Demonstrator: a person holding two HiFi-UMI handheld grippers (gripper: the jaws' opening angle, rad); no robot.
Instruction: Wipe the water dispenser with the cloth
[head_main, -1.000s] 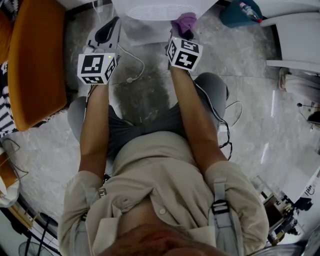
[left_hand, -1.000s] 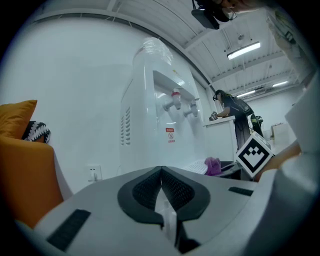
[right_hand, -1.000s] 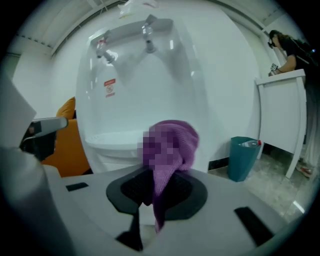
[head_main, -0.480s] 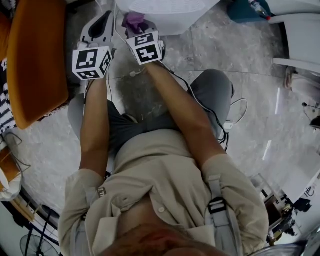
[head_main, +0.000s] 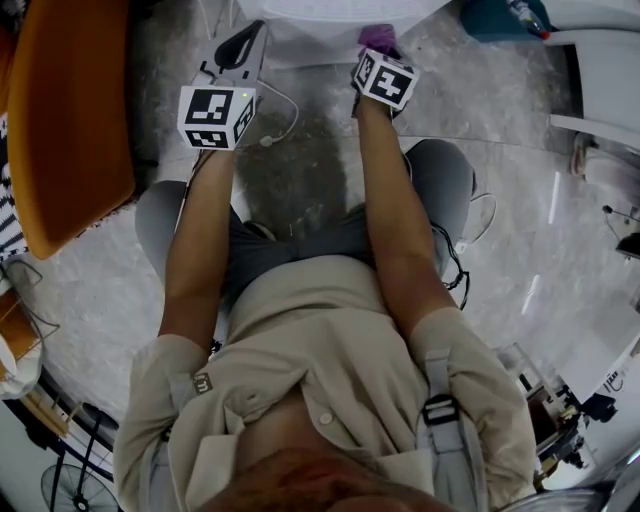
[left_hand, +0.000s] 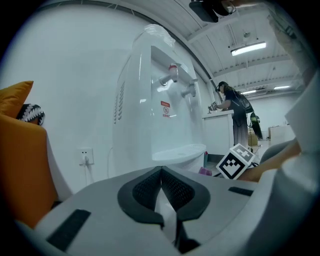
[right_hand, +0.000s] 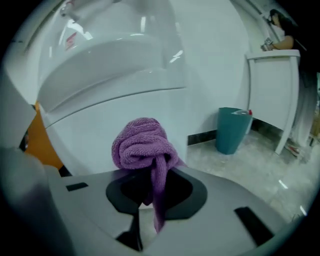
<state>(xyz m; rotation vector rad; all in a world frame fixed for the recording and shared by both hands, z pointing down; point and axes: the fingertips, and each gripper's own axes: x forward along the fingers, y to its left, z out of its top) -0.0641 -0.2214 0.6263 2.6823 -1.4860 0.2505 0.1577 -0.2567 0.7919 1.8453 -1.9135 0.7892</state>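
Now the right gripper (right_hand: 150, 192) is clamped on a bunched purple cloth (right_hand: 142, 142), the wad poking past its jaws close under the white ledge of the dispenser (right_hand: 115, 65) — contact I cannot tell. The left gripper (left_hand: 161, 192) has its jaws together on nothing, off to the side. Soft, light and squashy, the cloth should mould to the smooth plastic — gripped low on the bundle, its top is free for wiping.

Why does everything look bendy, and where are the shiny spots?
Left gripper view: the wide lens curves straight lines, the corners go black, and a ceiling light glares. Right gripper view: white glints streak the water dispenser; the purple cloth is sharp. Head view: dimmer, edges curved.
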